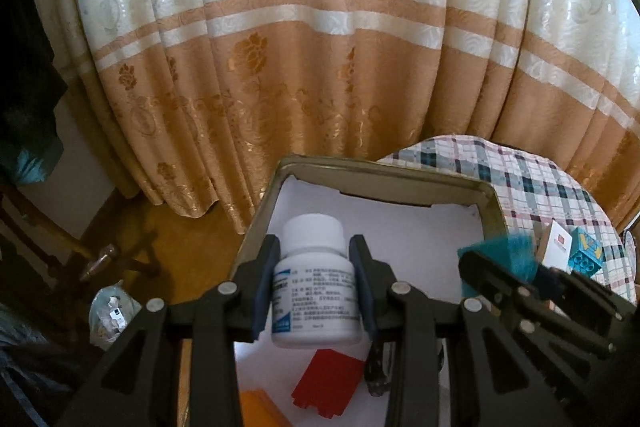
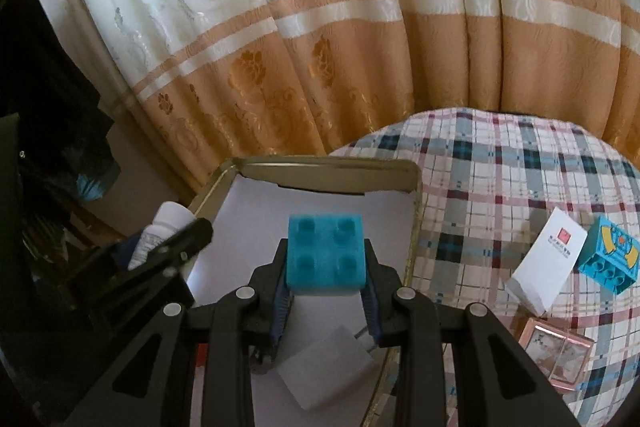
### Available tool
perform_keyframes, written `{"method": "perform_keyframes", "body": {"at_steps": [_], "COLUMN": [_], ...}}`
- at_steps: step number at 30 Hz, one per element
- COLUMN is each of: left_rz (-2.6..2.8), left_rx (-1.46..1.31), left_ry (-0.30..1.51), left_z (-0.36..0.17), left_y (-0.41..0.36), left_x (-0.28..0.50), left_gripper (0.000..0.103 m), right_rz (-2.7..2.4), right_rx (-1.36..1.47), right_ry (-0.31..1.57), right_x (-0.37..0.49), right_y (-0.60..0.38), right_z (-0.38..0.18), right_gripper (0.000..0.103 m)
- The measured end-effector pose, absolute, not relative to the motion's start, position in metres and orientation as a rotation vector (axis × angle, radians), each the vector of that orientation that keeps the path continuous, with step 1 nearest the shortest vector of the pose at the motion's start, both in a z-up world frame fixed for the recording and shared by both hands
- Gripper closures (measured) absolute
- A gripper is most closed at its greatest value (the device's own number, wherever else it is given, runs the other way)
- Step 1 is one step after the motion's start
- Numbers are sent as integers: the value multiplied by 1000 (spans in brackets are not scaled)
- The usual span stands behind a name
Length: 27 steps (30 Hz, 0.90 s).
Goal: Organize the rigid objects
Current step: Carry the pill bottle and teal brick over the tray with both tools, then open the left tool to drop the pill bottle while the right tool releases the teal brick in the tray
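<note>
Holding one item per hand allows both to be delivered to the tin tray [image 1: 260,211] together. The left gripper [image 1: 316,263] has its fingers [image 1: 266,279] clamped on the sides of a white pill bottle [image 1: 316,287], cap pointing ahead, above the tray's white liner. The right gripper [image 2: 326,267] has its fingers [image 2: 370,291] clamped on a teal building block [image 2: 326,255], studs facing the camera, also over the tray. Below the left fingers lie a red piece [image 1: 326,383] and an orange piece [image 1: 260,409]. To the right of the right fingers, a white box [image 2: 546,263] and a blue printed block [image 2: 610,253] wait on the checked surface [image 2: 480,187], apparently not yet sorted.
</note>
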<state>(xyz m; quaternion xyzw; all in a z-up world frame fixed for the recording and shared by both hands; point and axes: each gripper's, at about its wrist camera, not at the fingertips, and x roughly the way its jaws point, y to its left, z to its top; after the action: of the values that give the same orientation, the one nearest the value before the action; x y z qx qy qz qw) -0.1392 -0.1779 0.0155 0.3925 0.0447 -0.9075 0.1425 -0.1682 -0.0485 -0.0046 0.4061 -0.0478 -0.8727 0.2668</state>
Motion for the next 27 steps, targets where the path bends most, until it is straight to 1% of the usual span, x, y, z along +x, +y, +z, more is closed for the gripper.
{"method": "perform_keyframes", "body": {"at_steps": [4, 5, 6, 7, 8, 9, 10, 11, 12, 13, 15, 20, 27], "left_rz": [-2572, -2553, -2542, -2535, -2533, -2533, -2533, -2537, -2549, -2558, -2579, -2602, -2641], "left_rx": [1173, 1181, 1183, 1165, 1143, 1114, 1092, 1073, 1060, 1057, 1063, 1079, 1080], "left_ry": [119, 113, 106, 101, 100, 103, 111, 124, 143, 155, 177, 106, 31], "left_z": [10, 9, 8, 10, 12, 16, 19, 22, 25, 26, 27, 23, 20], "left_y": [-177, -178, -178, -177, -178, -177, -177, -176, -175, -175, -168, -144, -111], "left_x": [-145, -147, -147, -145, -144, -140, -138, -135, -132, -131, -128, -123, -114], "left_gripper": [67, 64, 51, 35, 27, 15, 6, 3, 1, 1, 1, 1, 1], "right_rz": [-2327, -2316, -2312, -2315, -2330, -2344, -2358, -2371, -2381, -2401, -2433, -2488, -2598], "right_rx": [1106, 1108, 1105, 1095, 1081, 1065, 1047, 1029, 1015, 994, 957, 900, 851], "right_ry": [-147, -155, -165, -178, -188, -198, -212, -234, -253, -281, -319, -365, -348], "right_x": [-170, -169, -168, -166, -164, -162, -160, -158, -156, -153, -148, -137, -123], "right_y": [-47, -46, -44, -41, -38, -34, -29, -23, -18, -9, 2, 28, 60], "right_z": [-9, -9, -8, -7, -5, -3, 0, 2, 4, 6, 10, 16, 12], "right_gripper": [68, 68, 68, 68, 67, 66, 63, 61, 54, 46, 37, 36, 34]}}
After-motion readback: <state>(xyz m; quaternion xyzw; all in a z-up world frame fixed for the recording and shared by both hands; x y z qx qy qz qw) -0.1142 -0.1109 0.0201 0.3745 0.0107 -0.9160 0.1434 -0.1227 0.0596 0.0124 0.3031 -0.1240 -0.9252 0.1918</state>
